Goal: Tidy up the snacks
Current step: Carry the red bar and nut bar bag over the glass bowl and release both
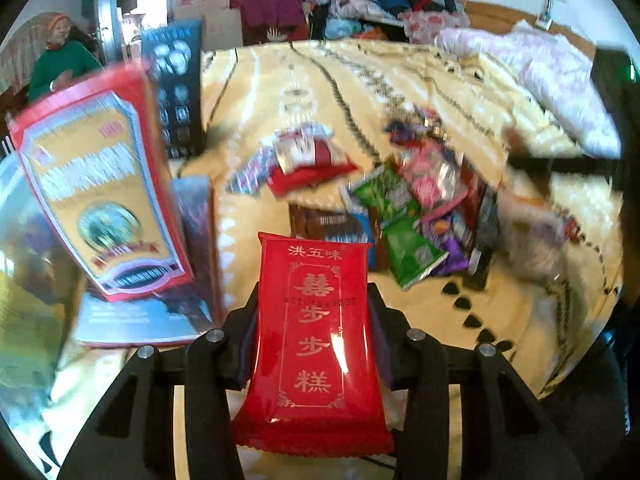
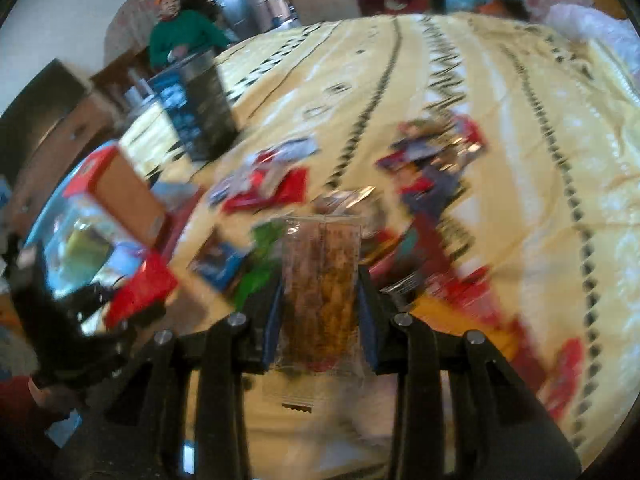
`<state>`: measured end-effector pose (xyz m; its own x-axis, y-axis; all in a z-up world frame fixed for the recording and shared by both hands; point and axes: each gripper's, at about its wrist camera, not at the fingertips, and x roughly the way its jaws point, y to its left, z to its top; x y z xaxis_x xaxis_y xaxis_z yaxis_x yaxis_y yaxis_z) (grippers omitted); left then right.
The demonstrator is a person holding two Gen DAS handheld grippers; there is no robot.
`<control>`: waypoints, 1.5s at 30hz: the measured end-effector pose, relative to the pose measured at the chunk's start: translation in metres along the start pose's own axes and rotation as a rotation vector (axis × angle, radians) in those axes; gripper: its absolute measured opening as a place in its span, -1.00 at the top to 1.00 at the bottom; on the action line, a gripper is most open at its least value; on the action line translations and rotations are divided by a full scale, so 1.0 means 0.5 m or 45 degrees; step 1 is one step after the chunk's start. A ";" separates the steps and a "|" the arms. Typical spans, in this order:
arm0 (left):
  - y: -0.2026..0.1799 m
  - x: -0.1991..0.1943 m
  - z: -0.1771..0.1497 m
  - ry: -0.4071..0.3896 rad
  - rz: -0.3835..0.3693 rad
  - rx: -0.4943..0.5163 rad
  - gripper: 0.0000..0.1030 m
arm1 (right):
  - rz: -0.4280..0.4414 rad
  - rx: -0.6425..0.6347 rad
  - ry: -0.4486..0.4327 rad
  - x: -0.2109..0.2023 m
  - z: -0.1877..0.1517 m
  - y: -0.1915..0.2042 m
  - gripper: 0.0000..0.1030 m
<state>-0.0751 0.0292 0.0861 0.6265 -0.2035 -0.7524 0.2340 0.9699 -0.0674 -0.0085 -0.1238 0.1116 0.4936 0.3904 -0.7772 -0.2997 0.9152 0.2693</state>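
The left gripper (image 1: 312, 312) clamps a red cake packet (image 1: 314, 340) by its long edges, lifted above the bed (image 1: 420, 80) beside the red box (image 1: 100, 184), probably for sorting. The right gripper (image 2: 320, 300) likewise pinches a clear nut bar (image 2: 320, 284), raised over the snack pile (image 2: 420, 216) right of that box.

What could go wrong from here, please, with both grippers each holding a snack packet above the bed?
The left gripper pinches the glossy red packet by its side edges, so it may slip out. The right gripper squeezes the clear packet, possibly crushing its contents. The tall red box beside the left gripper looks tilted and could topple if bumped.
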 end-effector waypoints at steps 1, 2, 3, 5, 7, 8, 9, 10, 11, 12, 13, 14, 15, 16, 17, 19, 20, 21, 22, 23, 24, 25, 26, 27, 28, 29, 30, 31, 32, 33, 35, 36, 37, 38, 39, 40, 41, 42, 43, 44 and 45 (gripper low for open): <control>0.001 -0.016 0.007 -0.020 -0.002 -0.001 0.09 | 0.013 -0.004 0.002 0.003 -0.004 0.010 0.34; 0.002 -0.031 0.012 -0.037 -0.003 0.000 0.09 | 0.021 -0.014 0.001 0.001 -0.009 0.021 0.34; 0.001 -0.052 0.022 -0.059 0.001 0.006 0.09 | 0.026 -0.027 -0.001 0.000 -0.009 0.032 0.34; 0.001 -0.084 0.039 -0.100 0.003 0.019 0.09 | 0.031 -0.049 -0.014 -0.010 -0.004 0.047 0.34; 0.000 -0.126 0.062 -0.153 0.000 0.030 0.09 | 0.033 -0.069 -0.044 -0.027 0.010 0.062 0.34; 0.003 -0.143 0.075 -0.182 -0.001 0.038 0.09 | 0.038 -0.080 -0.065 -0.038 0.021 0.072 0.34; 0.007 -0.169 0.092 -0.223 0.009 0.048 0.09 | 0.044 -0.088 -0.083 -0.048 0.031 0.081 0.34; 0.012 -0.184 0.103 -0.248 0.020 0.052 0.09 | 0.054 -0.103 -0.109 -0.060 0.049 0.096 0.34; 0.023 -0.201 0.116 -0.277 0.036 0.049 0.09 | 0.064 -0.121 -0.133 -0.068 0.071 0.113 0.34; 0.046 -0.221 0.135 -0.308 0.063 0.031 0.09 | 0.076 -0.143 -0.157 -0.076 0.091 0.131 0.34; 0.064 -0.232 0.146 -0.326 0.083 0.014 0.09 | 0.088 -0.162 -0.174 -0.080 0.108 0.147 0.34; 0.089 -0.245 0.161 -0.350 0.118 -0.007 0.09 | 0.107 -0.189 -0.195 -0.085 0.132 0.171 0.34; 0.120 -0.262 0.174 -0.374 0.163 -0.029 0.09 | 0.122 -0.213 -0.215 -0.088 0.152 0.192 0.34; 0.150 -0.275 0.186 -0.393 0.209 -0.052 0.09 | 0.141 -0.242 -0.234 -0.090 0.172 0.219 0.34; 0.179 -0.286 0.195 -0.404 0.245 -0.081 0.09 | 0.162 -0.264 -0.247 -0.090 0.187 0.242 0.34; 0.251 -0.304 0.212 -0.408 0.326 -0.161 0.10 | 0.209 -0.306 -0.264 -0.089 0.212 0.289 0.34; 0.285 -0.308 0.216 -0.399 0.365 -0.203 0.10 | 0.237 -0.334 -0.271 -0.085 0.228 0.322 0.34; 0.320 -0.309 0.220 -0.381 0.409 -0.249 0.10 | 0.262 -0.358 -0.274 -0.080 0.241 0.351 0.34; 0.358 -0.310 0.220 -0.368 0.458 -0.302 0.10 | 0.285 -0.375 -0.273 -0.074 0.250 0.375 0.34; 0.389 -0.309 0.217 -0.353 0.504 -0.348 0.10 | 0.315 -0.392 -0.270 -0.066 0.259 0.404 0.34; 0.422 -0.306 0.214 -0.334 0.546 -0.393 0.10 | 0.344 -0.408 -0.261 -0.056 0.268 0.430 0.34; 0.451 -0.301 0.208 -0.322 0.578 -0.427 0.10 | 0.372 -0.424 -0.248 -0.044 0.276 0.456 0.34; 0.478 -0.293 0.201 -0.301 0.613 -0.462 0.10 | 0.398 -0.446 -0.232 -0.029 0.282 0.489 0.34; 0.501 -0.286 0.191 -0.278 0.627 -0.500 0.10 | 0.414 -0.466 -0.218 -0.018 0.285 0.514 0.34; 0.524 -0.281 0.176 -0.262 0.632 -0.533 0.10 | 0.429 -0.487 -0.197 -0.004 0.288 0.540 0.34; 0.537 -0.276 0.168 -0.250 0.645 -0.555 0.10 | 0.445 -0.506 -0.173 0.011 0.290 0.563 0.34; 0.551 -0.273 0.160 -0.242 0.656 -0.573 0.10 | 0.455 -0.521 -0.151 0.025 0.290 0.586 0.34; 0.559 -0.271 0.153 -0.234 0.660 -0.588 0.10 | 0.464 -0.539 -0.130 0.038 0.291 0.609 0.34; 0.564 -0.269 0.146 -0.230 0.661 -0.605 0.10 | 0.473 -0.550 -0.114 0.048 0.292 0.623 0.34; 0.565 -0.267 0.141 -0.227 0.664 -0.614 0.10 | 0.484 -0.559 -0.093 0.060 0.294 0.643 0.34; 0.573 -0.268 0.128 -0.220 0.663 -0.623 0.10 | 0.494 -0.565 -0.070 0.078 0.295 0.666 0.34; 0.575 -0.266 0.126 -0.217 0.658 -0.627 0.10 | 0.499 -0.568 -0.058 0.085 0.296 0.675 0.34; 0.574 -0.264 0.127 -0.216 0.652 -0.631 0.10 | 0.501 -0.572 -0.047 0.092 0.296 0.683 0.34; 0.576 -0.260 0.128 -0.215 0.647 -0.633 0.10 | 0.501 -0.578 -0.038 0.098 0.295 0.691 0.34; 0.577 -0.259 0.126 -0.216 0.643 -0.637 0.10 | 0.499 -0.585 -0.032 0.103 0.296 0.696 0.34; 0.580 -0.260 0.126 -0.218 0.640 -0.641 0.10 | 0.495 -0.592 -0.026 0.107 0.296 0.707 0.34; 0.582 -0.260 0.126 -0.219 0.638 -0.644 0.10 | 0.493 -0.597 -0.022 0.110 0.297 0.713 0.34; 0.585 -0.263 0.125 -0.220 0.638 -0.647 0.10 | 0.491 -0.600 -0.018 0.113 0.297 0.716 0.34; 0.587 -0.262 0.124 -0.219 0.636 -0.651 0.10 | 0.488 -0.601 -0.012 0.116 0.297 0.719 0.34; 0.590 -0.261 0.123 -0.218 0.634 -0.653 0.10 | 0.486 -0.601 -0.009 0.119 0.297 0.722 0.34; 0.592 -0.260 0.122 -0.216 0.633 -0.657 0.10 | 0.483 -0.603 -0.005 0.123 0.298 0.722 0.34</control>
<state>-0.0417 0.3343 0.2040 0.6839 0.2993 -0.6654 -0.4609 0.8842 -0.0761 0.0350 0.2454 0.2458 0.2838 0.6820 -0.6740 -0.7857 0.5683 0.2443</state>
